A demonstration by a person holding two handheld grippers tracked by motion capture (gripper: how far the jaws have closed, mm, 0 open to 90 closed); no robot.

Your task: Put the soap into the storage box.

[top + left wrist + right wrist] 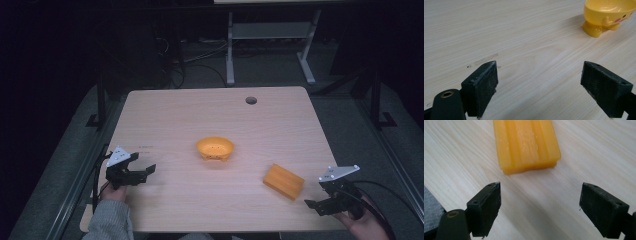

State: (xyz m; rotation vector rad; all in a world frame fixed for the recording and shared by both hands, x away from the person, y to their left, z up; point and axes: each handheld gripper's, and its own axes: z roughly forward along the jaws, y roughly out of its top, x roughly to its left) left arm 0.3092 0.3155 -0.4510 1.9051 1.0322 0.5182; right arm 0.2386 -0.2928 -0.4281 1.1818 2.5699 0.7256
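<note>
Left gripper (142, 172) low at table's left edge, jaws spread, empty, aimed toward bowl (215, 148) at centre; block (283, 181) lies flat right of bowl; right gripper (316, 206) just beside block, jaws released, lined up as if to grab

A pale wooden table (215, 200) with a round cable hole (251, 100) stands on grey carpet (345, 115) in a dim room; white desk legs (230, 50) and tangled cables (200, 50) lie behind.
</note>
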